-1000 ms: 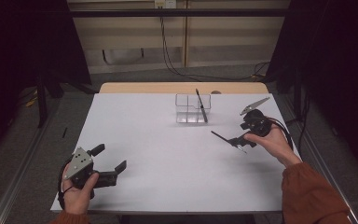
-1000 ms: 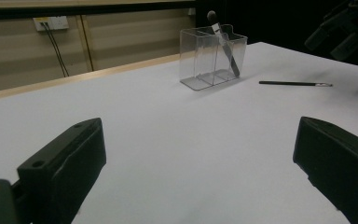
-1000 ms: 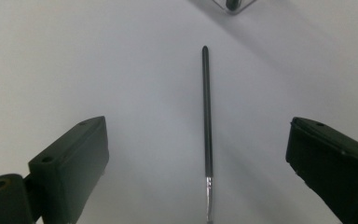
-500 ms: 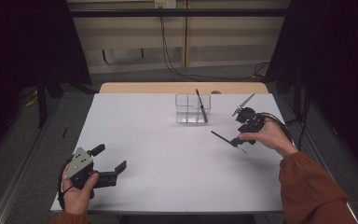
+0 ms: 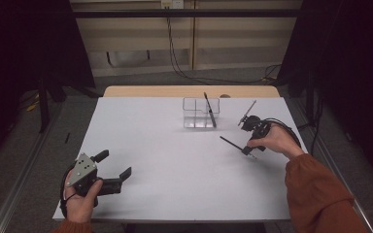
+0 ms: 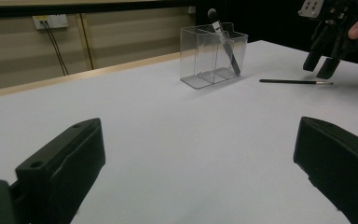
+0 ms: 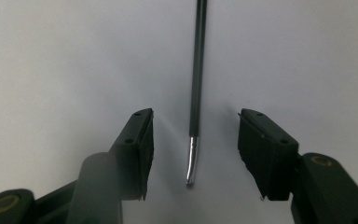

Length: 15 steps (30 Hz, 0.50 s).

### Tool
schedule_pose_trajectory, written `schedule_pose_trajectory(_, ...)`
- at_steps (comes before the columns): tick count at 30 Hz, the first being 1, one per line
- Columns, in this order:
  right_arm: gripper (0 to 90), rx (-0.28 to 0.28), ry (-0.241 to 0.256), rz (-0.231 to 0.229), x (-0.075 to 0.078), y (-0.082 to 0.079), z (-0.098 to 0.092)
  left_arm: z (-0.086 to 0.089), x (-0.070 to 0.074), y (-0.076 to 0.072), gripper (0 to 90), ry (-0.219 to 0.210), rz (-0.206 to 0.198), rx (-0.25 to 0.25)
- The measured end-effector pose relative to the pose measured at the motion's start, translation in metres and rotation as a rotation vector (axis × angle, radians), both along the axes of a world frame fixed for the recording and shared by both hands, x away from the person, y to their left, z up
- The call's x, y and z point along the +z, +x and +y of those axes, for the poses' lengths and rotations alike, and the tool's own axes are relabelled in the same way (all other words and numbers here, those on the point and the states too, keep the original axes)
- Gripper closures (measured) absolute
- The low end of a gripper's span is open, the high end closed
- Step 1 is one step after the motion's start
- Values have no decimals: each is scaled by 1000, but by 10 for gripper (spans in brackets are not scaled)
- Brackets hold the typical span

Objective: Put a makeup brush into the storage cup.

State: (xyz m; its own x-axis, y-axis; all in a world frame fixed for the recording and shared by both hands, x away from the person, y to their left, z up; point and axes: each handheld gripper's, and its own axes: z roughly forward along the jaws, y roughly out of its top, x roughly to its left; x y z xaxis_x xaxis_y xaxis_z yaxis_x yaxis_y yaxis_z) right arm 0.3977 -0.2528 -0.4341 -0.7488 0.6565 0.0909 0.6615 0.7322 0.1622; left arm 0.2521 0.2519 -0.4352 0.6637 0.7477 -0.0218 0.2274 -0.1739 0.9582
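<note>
So the right gripper (image 7: 193,154) is tipped down over the thin brush (image 7: 196,84) lying flat on the white table (image 5: 175,160), jaws spread wide with the brush's silver end sitting right between them, not touching either one. The handle runs straight away from the jaws. In the high view the brush (image 5: 233,144) lies near the table's right side, just this side of the clear holder (image 5: 200,112), which has another brush (image 5: 210,109) leaning in it. Plenty of bare table all around it. The left gripper (image 5: 112,169) rests near the front left edge, jaws also wide apart, holding nothing, well away from everything.
</note>
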Motion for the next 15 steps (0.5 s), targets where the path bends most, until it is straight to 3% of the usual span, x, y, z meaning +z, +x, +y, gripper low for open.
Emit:
schedule_pose_trajectory(6,585,18,-26,9,-5,0,6,0,0,0,21,3,-2,-1)
schedule_pose_trajectory(9,588,20,-81,3,-10,-1,9,0,0,0,22,5,-2,-1)
schedule_pose_trajectory(15,603,24,-89,-2,-15,0,11,0,0,0,21,6,-3,-2)
